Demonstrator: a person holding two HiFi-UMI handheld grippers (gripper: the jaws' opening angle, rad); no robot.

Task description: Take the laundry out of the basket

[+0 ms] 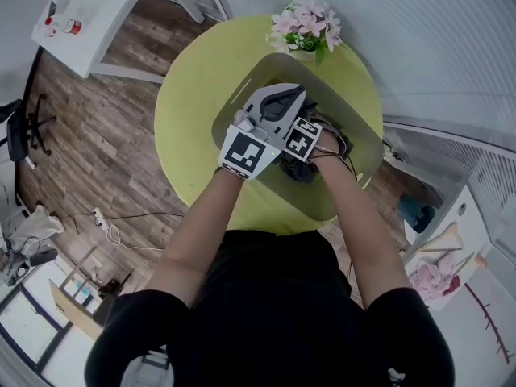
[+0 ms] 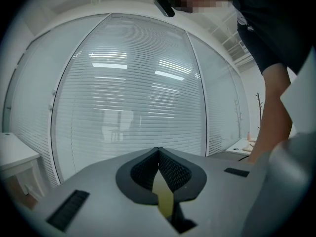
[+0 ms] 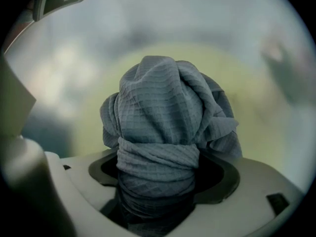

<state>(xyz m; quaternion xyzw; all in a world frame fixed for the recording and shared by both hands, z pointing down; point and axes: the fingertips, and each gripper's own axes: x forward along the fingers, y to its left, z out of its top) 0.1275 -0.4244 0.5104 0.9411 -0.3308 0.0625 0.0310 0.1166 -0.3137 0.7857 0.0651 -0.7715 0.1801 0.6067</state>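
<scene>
**A:** Where's the laundry?
**B:** Grey waffle cloth [image 3: 163, 112], bunched up, inside the basket [image 1: 347, 193]. Basket sits on the round green table [image 1: 193, 111], from the middle out to the right edge.
**A:** And the right gripper [image 3: 165, 174]?
**B:** Points down into the basket. Jaws wide apart, cloth standing btwn them w/ dark gaps either side, so not pinched.
**A:** The left gripper [image 2: 158, 152]?
**B:** Approx. level over the basket, jaws together, nothing btwn. Flowers [image 1: 306, 27] at the table's far edge.
</scene>
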